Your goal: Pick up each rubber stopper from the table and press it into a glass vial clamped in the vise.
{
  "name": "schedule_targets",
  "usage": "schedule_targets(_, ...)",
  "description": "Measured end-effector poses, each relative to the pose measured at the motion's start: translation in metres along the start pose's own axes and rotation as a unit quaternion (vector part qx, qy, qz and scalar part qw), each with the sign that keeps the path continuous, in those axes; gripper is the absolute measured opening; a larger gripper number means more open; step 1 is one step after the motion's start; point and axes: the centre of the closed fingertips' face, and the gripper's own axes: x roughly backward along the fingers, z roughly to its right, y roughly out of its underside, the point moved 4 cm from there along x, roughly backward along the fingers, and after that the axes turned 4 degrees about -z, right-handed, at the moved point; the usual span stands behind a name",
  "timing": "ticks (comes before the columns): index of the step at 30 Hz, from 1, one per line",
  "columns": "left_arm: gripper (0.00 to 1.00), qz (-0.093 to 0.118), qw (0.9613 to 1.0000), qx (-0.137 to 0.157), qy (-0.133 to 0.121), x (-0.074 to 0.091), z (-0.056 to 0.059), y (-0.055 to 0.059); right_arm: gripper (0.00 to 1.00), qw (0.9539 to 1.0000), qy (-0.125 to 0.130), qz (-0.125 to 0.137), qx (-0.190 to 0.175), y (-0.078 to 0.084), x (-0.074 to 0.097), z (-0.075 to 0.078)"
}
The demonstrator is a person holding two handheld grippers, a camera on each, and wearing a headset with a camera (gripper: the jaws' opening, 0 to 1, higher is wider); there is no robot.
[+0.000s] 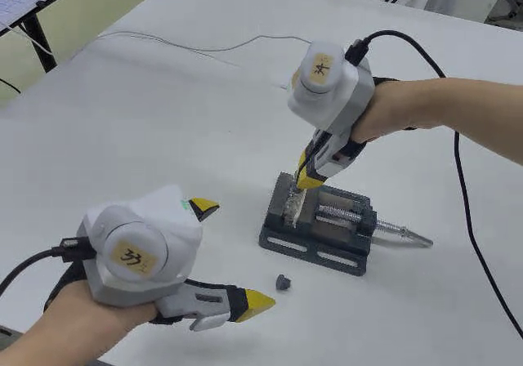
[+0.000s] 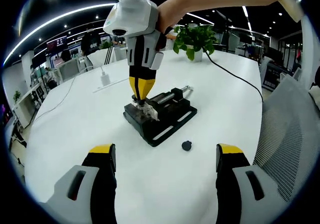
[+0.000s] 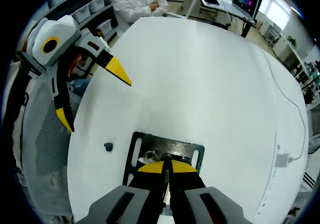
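A dark metal vise [image 1: 315, 239] [image 2: 167, 120] [image 3: 172, 146] stands on the white table and clamps a small glass vial [image 1: 294, 208] [image 3: 148, 157]. My right gripper [image 1: 307, 181] [image 2: 141, 98] [image 3: 167, 165] points down onto the vial, jaws shut; whatever lies under its tips is hidden. One dark rubber stopper [image 1: 283, 282] [image 2: 186, 145] [image 3: 108, 146] lies loose on the table just in front of the vise. My left gripper [image 1: 237, 256] [image 2: 165, 151] [image 3: 95, 99] hovers nearer to me, left of the stopper, open and holding nothing.
The right gripper's black cable [image 1: 472, 219] trails over the table's right side. A thin grey cord [image 1: 204, 49] crosses the far part, and a white charger [image 3: 282, 160] lies there. A potted plant [image 2: 195, 39] stands at the far edge, with a mesh chair [image 2: 295, 134] beside the table.
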Motion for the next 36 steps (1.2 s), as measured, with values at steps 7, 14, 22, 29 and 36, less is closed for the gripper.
schedule_targets(7,0.81,-0.002,1.0,-0.002,-0.001,0.003,-0.001,0.002,0.31,0.9995,0.023,0.017,0.011,0.0,0.006,-0.003)
schedule_targets(14,0.81,-0.003,1.0,-0.005,-0.001,0.005,0.0,0.002,0.47,0.9978,0.026,0.061,0.005,0.005,0.01,-0.021)
schedule_targets(22,0.81,-0.001,0.9999,-0.01,-0.002,0.007,0.002,-0.002,0.55,0.9958,0.033,0.084,-0.019,0.024,0.013,-0.037)
schedule_targets(29,0.81,-0.001,0.9999,-0.014,-0.004,0.009,0.002,-0.006,0.55,0.9944,0.031,0.094,-0.037,0.038,0.012,-0.047)
schedule_targets(36,0.8,-0.001,0.9999,-0.016,-0.006,0.012,-0.002,-0.008,0.54,0.992,0.038,0.109,-0.05,0.04,0.022,-0.051)
